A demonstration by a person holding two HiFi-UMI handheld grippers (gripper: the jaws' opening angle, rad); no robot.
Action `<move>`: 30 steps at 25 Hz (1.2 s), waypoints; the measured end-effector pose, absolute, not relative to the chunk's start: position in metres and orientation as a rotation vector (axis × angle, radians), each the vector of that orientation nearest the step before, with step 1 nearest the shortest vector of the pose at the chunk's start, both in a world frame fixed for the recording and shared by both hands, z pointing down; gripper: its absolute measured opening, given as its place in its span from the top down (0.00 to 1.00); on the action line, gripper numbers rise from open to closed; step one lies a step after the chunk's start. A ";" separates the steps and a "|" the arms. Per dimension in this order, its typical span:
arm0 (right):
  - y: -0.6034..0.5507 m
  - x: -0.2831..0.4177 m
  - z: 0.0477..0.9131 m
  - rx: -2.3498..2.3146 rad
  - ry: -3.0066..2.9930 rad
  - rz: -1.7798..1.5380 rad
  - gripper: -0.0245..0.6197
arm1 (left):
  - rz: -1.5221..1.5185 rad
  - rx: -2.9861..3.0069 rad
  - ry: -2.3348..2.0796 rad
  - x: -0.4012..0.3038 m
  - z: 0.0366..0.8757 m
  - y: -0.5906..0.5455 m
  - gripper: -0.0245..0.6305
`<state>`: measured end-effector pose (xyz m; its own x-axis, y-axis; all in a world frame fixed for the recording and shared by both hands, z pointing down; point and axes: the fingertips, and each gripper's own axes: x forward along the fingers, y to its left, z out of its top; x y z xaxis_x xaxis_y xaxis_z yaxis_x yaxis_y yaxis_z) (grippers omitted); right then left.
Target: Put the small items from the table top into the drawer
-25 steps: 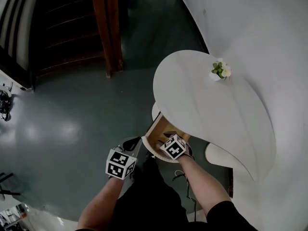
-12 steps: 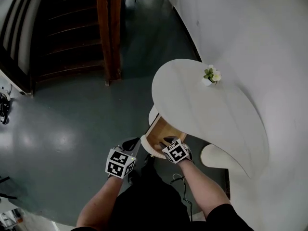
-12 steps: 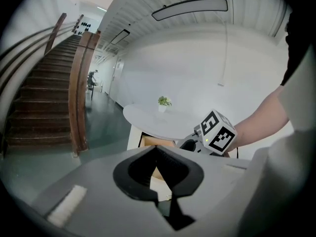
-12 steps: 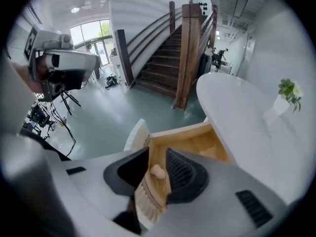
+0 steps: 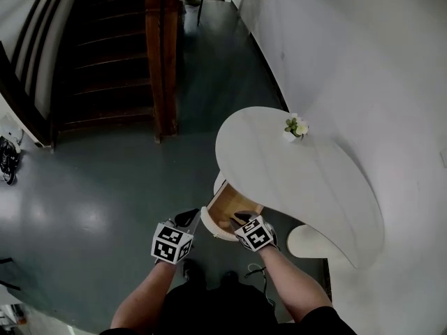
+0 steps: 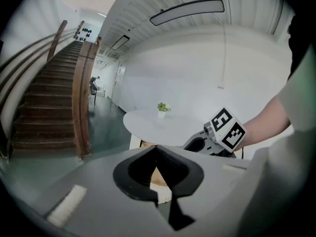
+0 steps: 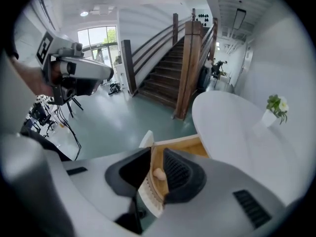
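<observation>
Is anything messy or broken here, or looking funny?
Nothing is spilled or broken. The only odd bit is the drawer, pulled out from under the table; the right gripper is closing its jaws around the front edge. The little flower pot stands upright.

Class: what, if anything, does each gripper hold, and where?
Left gripper: nothing. Right gripper: fingers closing astride the top edge of the drawer front, no firm hold yet.

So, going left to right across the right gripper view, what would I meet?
The left gripper → the dark wooden staircase → the small white pot of flowers.
</observation>
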<state>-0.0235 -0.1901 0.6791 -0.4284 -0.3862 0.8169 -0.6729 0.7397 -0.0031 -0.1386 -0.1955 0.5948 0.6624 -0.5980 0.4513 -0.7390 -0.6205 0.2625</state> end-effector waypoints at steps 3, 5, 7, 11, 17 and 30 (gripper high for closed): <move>-0.182 -0.017 0.662 0.820 -2.134 0.426 0.83 | 0.472 2.453 -1.079 -0.137 0.583 -0.187 0.95; -0.173 -0.009 0.655 0.826 -2.172 0.439 0.84 | 0.484 2.447 -1.100 -0.132 0.577 -0.180 0.95; -0.164 0.000 0.649 0.829 -2.214 0.455 0.85 | 0.491 2.442 -1.121 -0.124 0.574 -0.173 0.95; -0.145 0.023 0.631 0.844 -2.301 0.500 0.87 | 0.493 2.429 -1.174 -0.105 0.563 -0.158 0.95; -0.125 0.075 0.590 0.898 -2.400 0.437 0.91 | 0.447 2.418 -1.204 -0.064 0.535 -0.137 0.95; -0.117 0.144 0.506 1.088 -2.621 0.457 0.94 | 0.360 2.487 -1.282 -0.033 0.486 -0.128 0.95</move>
<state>0.1445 -0.1166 0.5060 -0.6828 -0.6362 0.3591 -0.7202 0.6688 -0.1845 -0.0335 -0.1275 0.4856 0.5655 -0.7407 0.3628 -0.8212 -0.5464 0.1647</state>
